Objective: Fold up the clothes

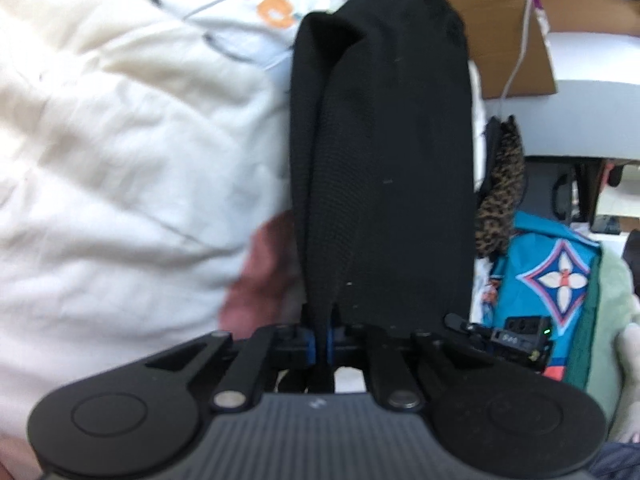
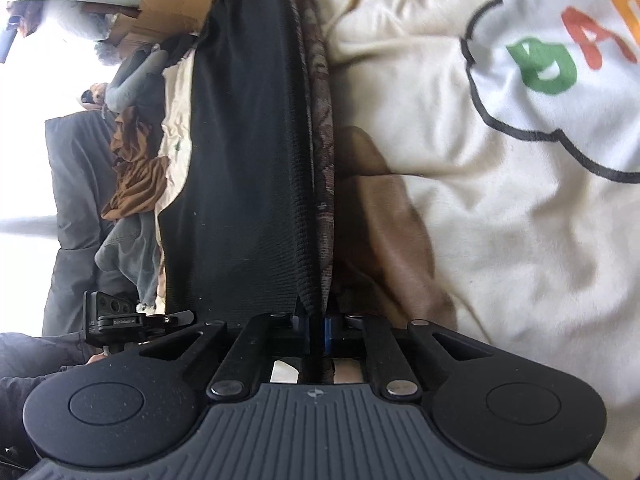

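Nearest each camera, a gripper's jaws are clamped on a black cloth (image 1: 384,160). The left gripper (image 1: 320,346) pinches a folded edge, and the cloth stretches away from it, taut and hanging in folds. The right gripper (image 2: 316,334) pinches another edge of the cloth (image 2: 244,168), with a patterned brown layer beside it. Behind the cloth lies a cream sheet (image 1: 120,152) printed with coloured letters. Beyond the cloth, a cardboard box (image 1: 516,40) stands among piled clothes.
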Demonstrator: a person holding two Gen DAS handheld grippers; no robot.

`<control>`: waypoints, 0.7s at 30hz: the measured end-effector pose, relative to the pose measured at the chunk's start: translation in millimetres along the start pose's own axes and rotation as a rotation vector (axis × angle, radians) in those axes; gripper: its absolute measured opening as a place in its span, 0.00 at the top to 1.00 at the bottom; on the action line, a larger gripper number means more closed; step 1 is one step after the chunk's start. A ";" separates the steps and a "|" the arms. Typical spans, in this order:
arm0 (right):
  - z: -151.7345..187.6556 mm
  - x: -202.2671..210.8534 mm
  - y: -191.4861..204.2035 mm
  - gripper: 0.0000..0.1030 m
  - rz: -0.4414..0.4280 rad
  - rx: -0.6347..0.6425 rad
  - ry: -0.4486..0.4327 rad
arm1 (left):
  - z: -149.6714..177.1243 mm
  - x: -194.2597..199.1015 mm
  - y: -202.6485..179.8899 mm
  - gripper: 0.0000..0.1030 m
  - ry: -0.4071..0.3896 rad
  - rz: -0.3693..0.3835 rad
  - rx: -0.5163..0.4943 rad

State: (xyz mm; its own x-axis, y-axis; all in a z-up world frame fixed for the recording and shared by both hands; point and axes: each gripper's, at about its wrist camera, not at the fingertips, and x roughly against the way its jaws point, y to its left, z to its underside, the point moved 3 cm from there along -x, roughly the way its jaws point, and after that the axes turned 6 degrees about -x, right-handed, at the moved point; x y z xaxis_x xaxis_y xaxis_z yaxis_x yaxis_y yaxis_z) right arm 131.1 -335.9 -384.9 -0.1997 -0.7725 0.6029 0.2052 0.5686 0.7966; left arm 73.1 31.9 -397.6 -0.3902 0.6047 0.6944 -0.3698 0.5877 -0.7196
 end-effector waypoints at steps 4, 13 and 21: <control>2.9 14.1 14.9 0.96 -0.051 0.033 -0.043 | 9.5 22.2 -14.4 0.95 -0.028 0.041 0.001; 17.1 56.8 52.2 0.96 -0.120 0.136 -0.114 | 35.0 61.4 -58.5 0.95 -0.060 0.068 -0.063; 35.9 98.9 63.7 0.96 -0.174 0.139 -0.192 | 59.7 85.2 -77.3 0.95 -0.023 0.082 -0.028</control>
State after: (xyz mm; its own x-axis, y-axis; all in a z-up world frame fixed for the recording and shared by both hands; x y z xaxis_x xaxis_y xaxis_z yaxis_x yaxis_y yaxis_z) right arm 90.0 -365.9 -272.9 -0.4012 -0.8015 0.4434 0.0213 0.4757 0.8793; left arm 18.1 5.9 -283.2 -0.4377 0.6388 0.6327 -0.3126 0.5517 -0.7733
